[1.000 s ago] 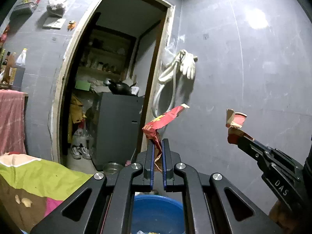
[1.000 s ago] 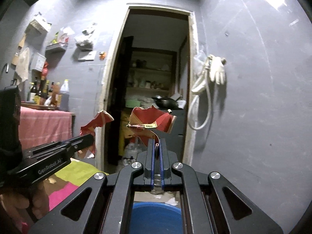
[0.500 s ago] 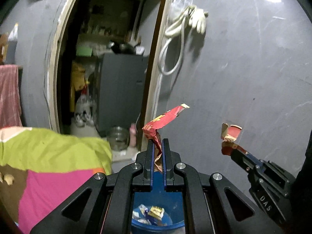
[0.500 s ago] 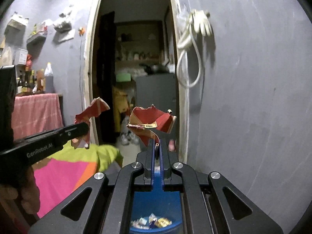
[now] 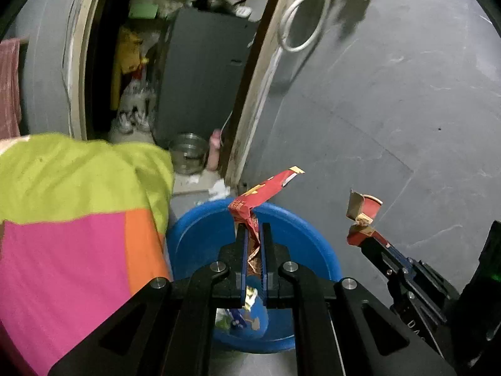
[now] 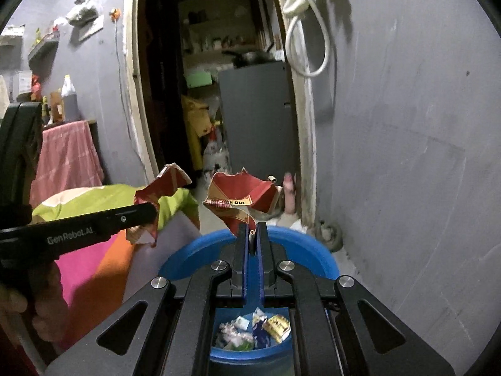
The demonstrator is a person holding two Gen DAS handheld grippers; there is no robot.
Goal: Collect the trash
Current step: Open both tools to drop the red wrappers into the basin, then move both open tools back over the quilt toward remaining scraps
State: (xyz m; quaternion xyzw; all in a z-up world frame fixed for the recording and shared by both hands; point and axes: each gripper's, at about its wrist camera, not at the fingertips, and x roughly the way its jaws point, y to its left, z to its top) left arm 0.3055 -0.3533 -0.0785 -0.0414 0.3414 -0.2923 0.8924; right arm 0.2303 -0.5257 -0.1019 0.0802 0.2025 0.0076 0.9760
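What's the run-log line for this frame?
left gripper: shut on red wrapper | right gripper: shut on torn red carton | both above blue basin | basin holds trash | release pending

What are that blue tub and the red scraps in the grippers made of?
The tub looks like moulded plastic: smooth, even blue, slight sheen. The red scrap in the left hand-held gripper looks like printed foil wrapper, crumpled. The right one's scrap looks like torn card, pale at its edges.

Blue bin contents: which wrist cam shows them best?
Right wrist. Between the gripper arms, the wrappers at the bottom of the blue bin are lit and distinct. Left wrist shows only a dim, mostly blocked patch of them.
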